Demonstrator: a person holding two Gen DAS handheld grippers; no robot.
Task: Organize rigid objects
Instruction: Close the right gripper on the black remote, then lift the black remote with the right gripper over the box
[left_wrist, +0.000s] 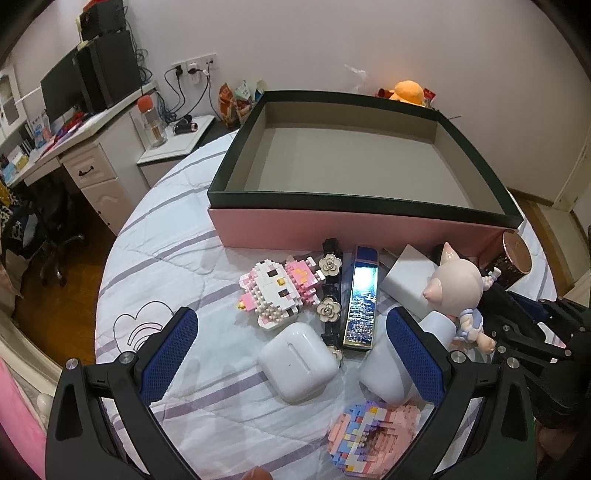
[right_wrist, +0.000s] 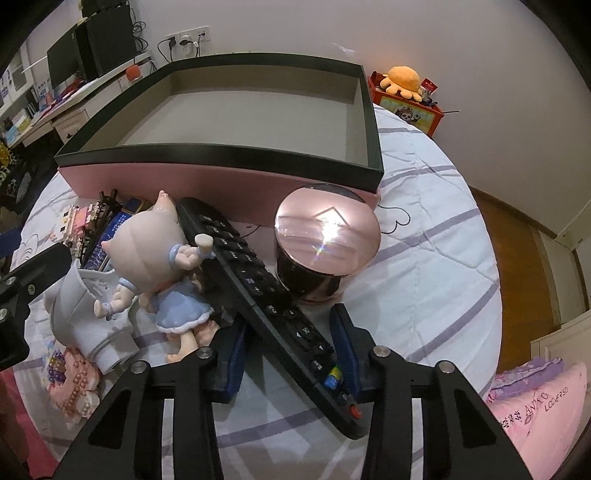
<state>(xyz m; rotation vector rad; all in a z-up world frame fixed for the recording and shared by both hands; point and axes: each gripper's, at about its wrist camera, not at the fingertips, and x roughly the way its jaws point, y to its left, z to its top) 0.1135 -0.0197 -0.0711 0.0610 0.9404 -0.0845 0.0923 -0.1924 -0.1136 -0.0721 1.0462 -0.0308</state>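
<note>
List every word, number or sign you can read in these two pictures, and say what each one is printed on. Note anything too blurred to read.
"ANAO" and "LOOERSD", roughly as they read, in purple letters on the pink pillow.
"C" and "10" on keys of the black remote; its other key marks are too small to read.
Red box under the orange plush: cartoon print, any lettering blurred.
Snack bags by the wall: print too small to read.
Nothing readable on the earbuds case.
</note>
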